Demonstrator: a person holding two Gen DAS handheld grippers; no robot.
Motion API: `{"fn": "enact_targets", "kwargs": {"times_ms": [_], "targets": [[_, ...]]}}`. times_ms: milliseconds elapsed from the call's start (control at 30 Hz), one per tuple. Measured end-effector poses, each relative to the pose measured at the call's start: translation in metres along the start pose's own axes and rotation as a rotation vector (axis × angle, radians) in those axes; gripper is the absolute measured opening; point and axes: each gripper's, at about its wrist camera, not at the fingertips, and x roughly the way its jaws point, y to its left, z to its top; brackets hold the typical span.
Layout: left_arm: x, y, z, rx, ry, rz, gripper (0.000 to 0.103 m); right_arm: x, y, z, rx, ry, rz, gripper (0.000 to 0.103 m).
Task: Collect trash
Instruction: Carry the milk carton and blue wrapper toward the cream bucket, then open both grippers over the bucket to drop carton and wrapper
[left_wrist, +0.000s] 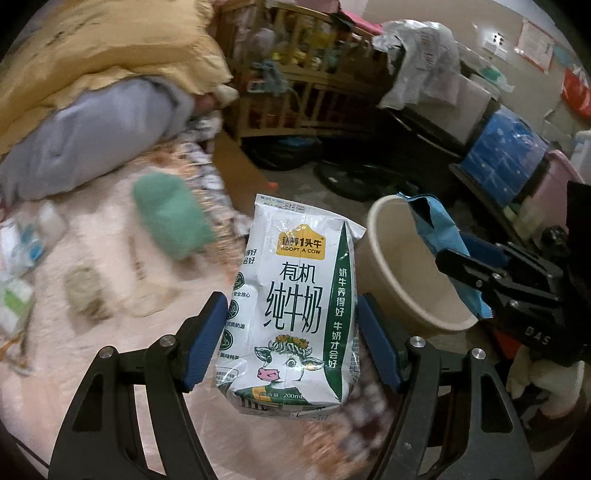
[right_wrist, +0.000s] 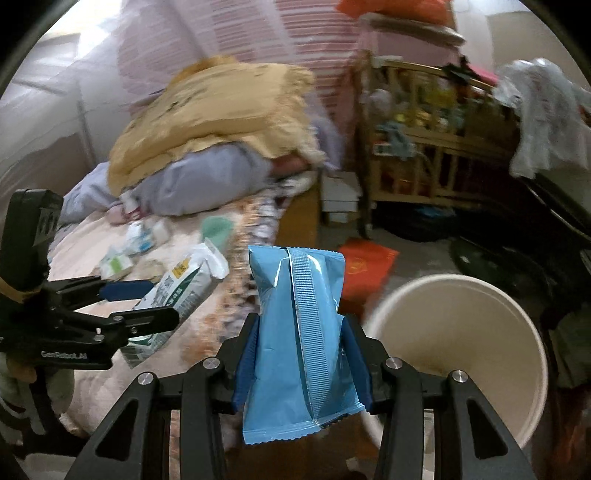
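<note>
A cluttered bedroom fills both views: a bed (left_wrist: 110, 258) with a pale pink patterned cover carries a heap of bedding, a yellow quilt (right_wrist: 218, 110) on top of a grey-lilac one (right_wrist: 199, 184), and beyond the bed's foot stands a wooden crib (right_wrist: 424, 158) stuffed with toys and clothes. Small white and green packets (right_wrist: 129, 247) lie scattered on the cover near a blurred green thing (left_wrist: 170, 218), whose nature I cannot tell. The left claw (left_wrist: 291, 328) grips a milk carton (left_wrist: 291, 306), white with a green side stripe and a cartoon cow, its blue pads pressed on either side of the carton's lower half so that the pack stands upright between them, above the edge of the bed. From the right wrist view the same carton (right_wrist: 177, 295) shows tilted, pinched in that claw (right_wrist: 155, 306) at the left. The right claw (right_wrist: 301, 354) is closed fairly narrow on a light blue snack wrapper (right_wrist: 299, 332), squeezed at its middle, its serrated back seam facing the camera and its top rising well above the fingers. Just beside the wrapper on the right is a beige paper bowl (right_wrist: 461, 332), its mouth turned towards the camera; what supports it I cannot tell. In the left wrist view the bowl (left_wrist: 406, 266) sits between the carton and the right claw (left_wrist: 461, 266), with the blue wrapper (left_wrist: 439, 229) at its rim. On the floor beyond lies an orange-red bag (right_wrist: 365, 266).
</note>
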Motion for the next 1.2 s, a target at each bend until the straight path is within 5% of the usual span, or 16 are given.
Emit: {"fn": "enact_targets", "kwargs": {"times_ms": [233,567,767,867,1200], "targets": [[0.033,-0.043,0.024,0.022,0.029,-0.088,0.071,-0.009,-0.068,-0.009,0.126,0.004,-0.124,0.043],[0.087,-0.091,0.043,0.019,0.09,-0.188,0.072,-0.008,-0.133,-0.026,0.32,0.006,-0.187,0.044],[0.109,-0.11,0.05,-0.005,0.106,-0.249,0.072,-0.007,-0.152,-0.029,0.384,0.0,-0.216,0.052],[0.114,-0.115,0.052,-0.012,0.115,-0.272,0.073,-0.003,-0.158,-0.032,0.408,0.015,-0.228,0.068],[0.094,-0.091,0.048,-0.035,0.083,-0.197,0.074,-0.005,-0.161,-0.035,0.427,0.005,-0.212,0.07]]}}
